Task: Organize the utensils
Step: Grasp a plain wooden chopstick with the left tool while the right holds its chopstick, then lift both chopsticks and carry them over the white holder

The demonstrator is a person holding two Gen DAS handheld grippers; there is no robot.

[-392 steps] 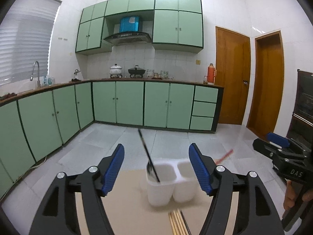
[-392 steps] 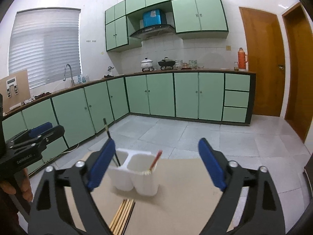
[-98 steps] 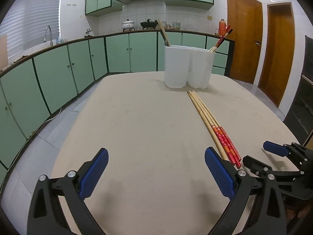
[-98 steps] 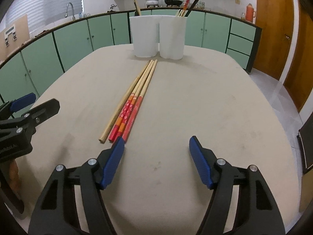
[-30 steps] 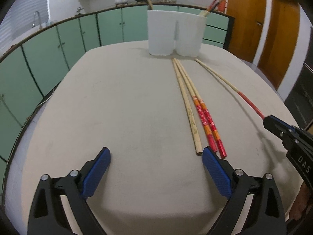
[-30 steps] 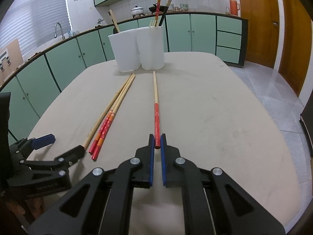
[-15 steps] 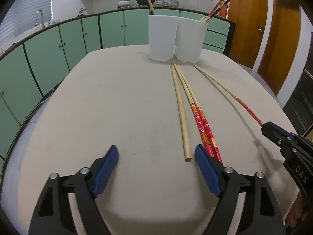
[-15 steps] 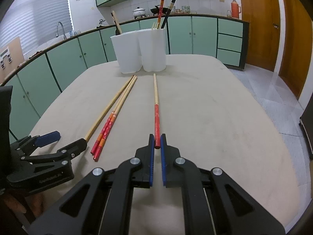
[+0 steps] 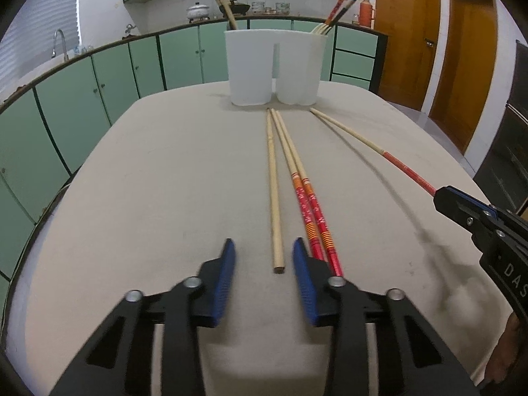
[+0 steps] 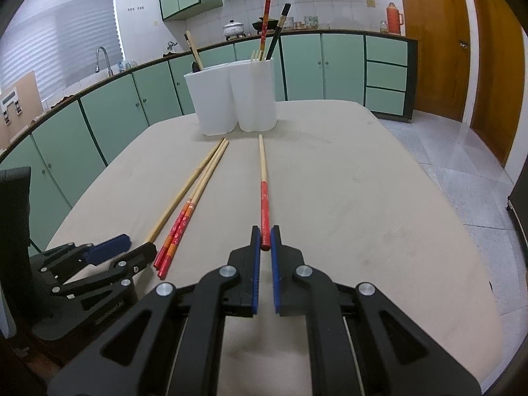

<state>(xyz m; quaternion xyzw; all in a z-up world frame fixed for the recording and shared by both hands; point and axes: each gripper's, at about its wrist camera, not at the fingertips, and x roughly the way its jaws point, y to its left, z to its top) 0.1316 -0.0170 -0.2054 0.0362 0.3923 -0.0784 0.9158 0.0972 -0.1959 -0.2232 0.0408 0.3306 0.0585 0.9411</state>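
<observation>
A white two-compartment utensil holder (image 9: 274,66) (image 10: 231,95) stands at the far end of the beige table (image 9: 165,181), with chopsticks and a fork in it. My right gripper (image 10: 265,241) is shut on the red end of a red-handled chopstick (image 10: 263,178), which also shows in the left wrist view (image 9: 373,145). My left gripper (image 9: 264,257) is open but narrowed, its jaws either side of the near end of a plain wooden chopstick (image 9: 274,191). Two red-patterned chopsticks (image 9: 307,198) (image 10: 184,217) lie just right of it.
Green kitchen cabinets (image 9: 99,76) run along the back and left. Wooden doors (image 9: 406,33) stand at the right. The table edge (image 10: 478,264) drops to tiled floor on the right.
My left gripper has moved right and forward to the plain chopstick's near end, and its jaws have narrowed a lot. My right gripper still holds the red-handled chopstick.
</observation>
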